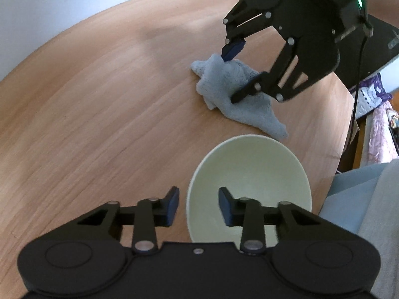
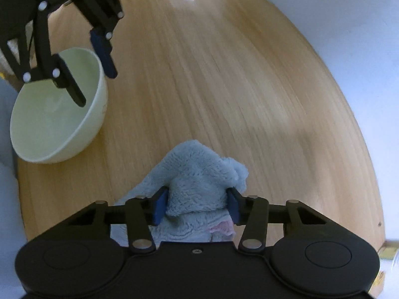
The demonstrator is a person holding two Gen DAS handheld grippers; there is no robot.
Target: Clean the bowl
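Straddling cloth [image 2: 199,174], right claw [image 2: 198,206] hides its near edge.

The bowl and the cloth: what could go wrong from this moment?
1. The left gripper is open astride the rim of the bowl, which stands near the edge of the table; a clumsy close might push it off.
2. The right gripper is open around the cloth, with one corner trailing; it might catch only a fold and drag.
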